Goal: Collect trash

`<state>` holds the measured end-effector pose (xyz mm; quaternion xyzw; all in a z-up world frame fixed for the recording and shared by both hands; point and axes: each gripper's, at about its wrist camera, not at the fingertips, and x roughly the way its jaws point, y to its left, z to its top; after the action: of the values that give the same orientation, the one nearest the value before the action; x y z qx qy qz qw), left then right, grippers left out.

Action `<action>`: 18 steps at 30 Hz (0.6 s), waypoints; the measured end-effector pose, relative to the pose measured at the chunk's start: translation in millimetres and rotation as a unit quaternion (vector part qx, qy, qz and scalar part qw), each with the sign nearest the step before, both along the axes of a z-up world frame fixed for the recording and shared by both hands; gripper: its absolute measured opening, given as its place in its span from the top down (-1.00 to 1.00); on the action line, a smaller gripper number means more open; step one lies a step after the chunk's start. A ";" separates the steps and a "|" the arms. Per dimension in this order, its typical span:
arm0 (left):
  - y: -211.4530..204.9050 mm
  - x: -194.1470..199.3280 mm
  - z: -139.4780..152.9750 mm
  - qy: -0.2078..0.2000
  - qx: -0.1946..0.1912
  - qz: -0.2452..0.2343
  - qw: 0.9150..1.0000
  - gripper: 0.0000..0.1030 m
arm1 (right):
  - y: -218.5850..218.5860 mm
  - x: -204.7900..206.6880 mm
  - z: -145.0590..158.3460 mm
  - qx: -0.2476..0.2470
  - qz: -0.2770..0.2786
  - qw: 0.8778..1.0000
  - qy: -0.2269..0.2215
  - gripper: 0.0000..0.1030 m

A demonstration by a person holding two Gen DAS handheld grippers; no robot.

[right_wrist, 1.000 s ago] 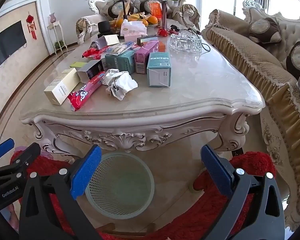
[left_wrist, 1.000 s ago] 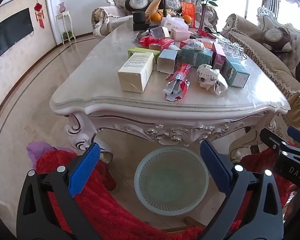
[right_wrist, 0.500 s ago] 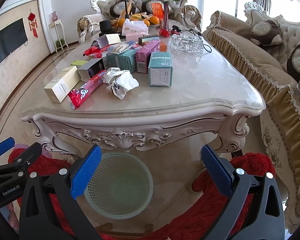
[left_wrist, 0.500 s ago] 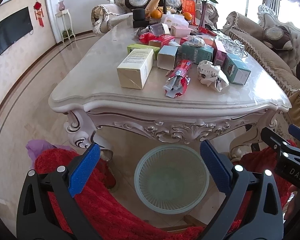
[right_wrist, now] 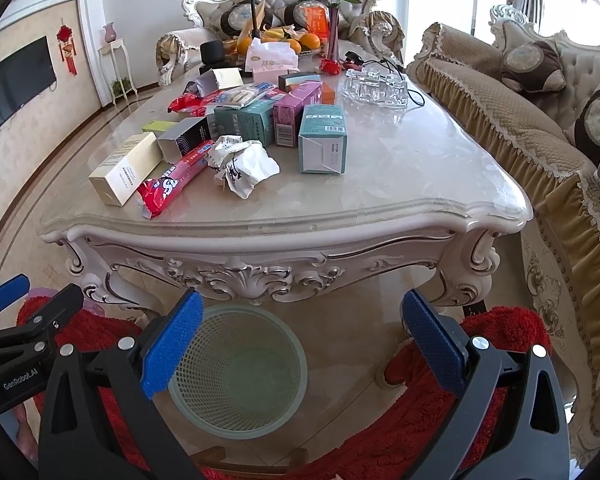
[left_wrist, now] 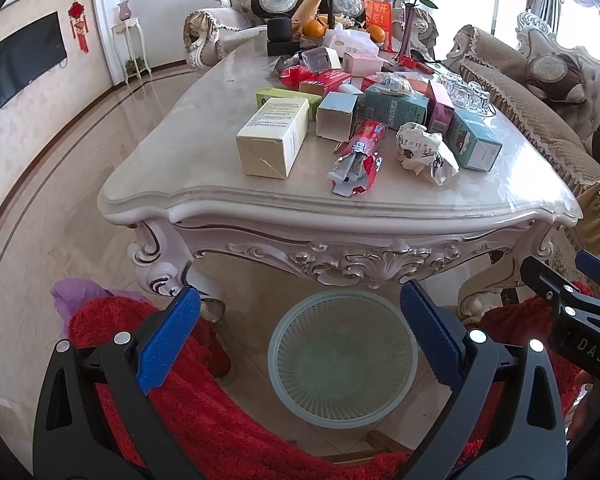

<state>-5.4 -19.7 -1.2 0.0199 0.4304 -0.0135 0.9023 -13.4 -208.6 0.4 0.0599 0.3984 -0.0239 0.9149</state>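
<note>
Trash lies on the marble table [left_wrist: 172, 184] [right_wrist: 420, 184]: a cream box [left_wrist: 274, 138] [right_wrist: 126, 168], a torn red wrapper [left_wrist: 358, 158] [right_wrist: 172, 184], a crumpled paper wad [left_wrist: 422, 152] [right_wrist: 242, 162], a teal box [left_wrist: 474, 140] [right_wrist: 323, 139] and more cartons behind. A pale green mesh bin [left_wrist: 342, 364] [right_wrist: 242, 372] stands on the floor under the table's near edge. My left gripper [left_wrist: 300, 336] is open, low above the bin, holding nothing. My right gripper [right_wrist: 304, 340] is open too, beside it, and empty.
Glass cups [right_wrist: 374, 86], a vase of roses [left_wrist: 410, 20], oranges [right_wrist: 278, 44] and a tissue box [right_wrist: 272, 60] fill the table's far end. Sofas [right_wrist: 520, 128] run along the right and back. Red fuzzy fabric [left_wrist: 204, 420] covers the foreground.
Both grippers have risen slightly, so the table sits a little lower in view. Both stay open and empty. Nothing on the table moved.
</note>
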 end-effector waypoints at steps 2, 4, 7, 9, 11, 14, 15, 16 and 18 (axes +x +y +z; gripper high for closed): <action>-0.6 0.3 -0.5 0.001 0.003 0.000 1.000 -0.88 | 0.4 0.6 -0.5 -0.006 0.000 1.000 0.005 -0.86; -1.0 0.8 -0.9 0.002 0.002 0.000 1.000 -0.88 | 0.2 0.4 -0.7 -0.005 -0.001 1.000 0.005 -0.86; -0.3 0.5 -0.6 0.002 0.002 -0.001 1.000 -0.88 | 0.3 0.6 -0.7 -0.002 0.000 1.000 0.002 -0.86; -0.4 0.6 -0.9 0.003 0.000 -0.001 1.000 -0.88 | -0.5 -0.2 -0.7 0.005 0.002 1.000 -0.003 -0.86; -0.5 0.8 -1.4 0.004 -0.002 -0.001 1.000 -0.88 | 0.4 0.5 -1.6 0.001 0.002 1.000 -0.001 -0.86; 0.7 1.8 -3.2 0.000 0.000 0.000 1.000 -0.88 | -0.2 -0.1 -2.3 0.001 0.005 1.000 -0.005 -0.86; 1.2 2.1 -3.2 -0.004 0.003 0.001 1.000 -0.88 | -1.3 -0.5 -1.6 0.007 0.006 1.000 -0.012 -0.86; 1.6 3.4 -3.1 -0.013 0.009 0.003 1.000 -0.88 | -2.9 -0.4 -1.2 0.014 0.008 1.000 -0.015 -0.86; 4.4 9.5 -3.7 -0.028 0.021 0.006 0.999 -0.88 | -8.0 1.6 1.9 0.035 0.013 0.999 -0.038 -0.86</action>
<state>4.1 -15.4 -5.0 0.0364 0.4054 0.0015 0.9134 -11.7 -216.6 2.2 0.0870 0.3647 0.0045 0.9270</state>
